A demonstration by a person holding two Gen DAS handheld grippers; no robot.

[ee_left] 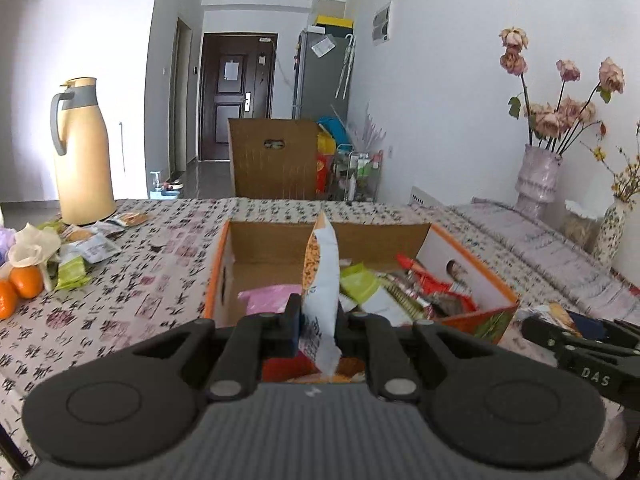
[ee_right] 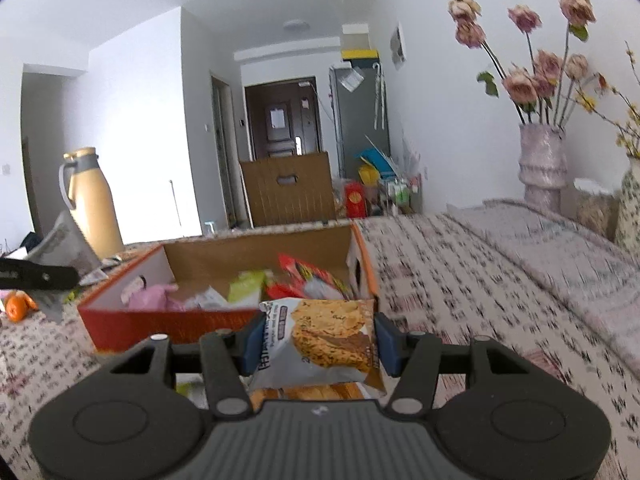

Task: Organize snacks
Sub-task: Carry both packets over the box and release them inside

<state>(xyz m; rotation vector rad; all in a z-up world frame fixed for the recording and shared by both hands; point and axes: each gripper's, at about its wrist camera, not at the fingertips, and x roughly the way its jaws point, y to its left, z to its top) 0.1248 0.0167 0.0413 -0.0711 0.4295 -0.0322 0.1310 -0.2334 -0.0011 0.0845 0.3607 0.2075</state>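
Observation:
My left gripper (ee_left: 318,320) is shut on a white and orange snack packet (ee_left: 320,276) that stands on edge between the pads, in front of the orange cardboard box (ee_left: 476,320). The box holds pink, green and red packets. In the right wrist view my right gripper (ee_right: 318,340) is shut on a grey biscuit packet (ee_right: 324,340) held flat across the pads, just before the same box (ee_right: 160,322). The right gripper's arm (ee_left: 580,352) shows at the right edge of the left wrist view, and the left gripper with its packet (ee_right: 60,256) at the left edge of the right wrist view.
A patterned cloth (ee_left: 140,288) covers the table. A yellow thermos (ee_left: 82,156), loose packets (ee_left: 88,248) and oranges (ee_left: 24,280) lie at the left. Vases with dried flowers (ee_left: 538,176) stand at the right. A wooden chair back (ee_left: 276,160) rises beyond the far edge.

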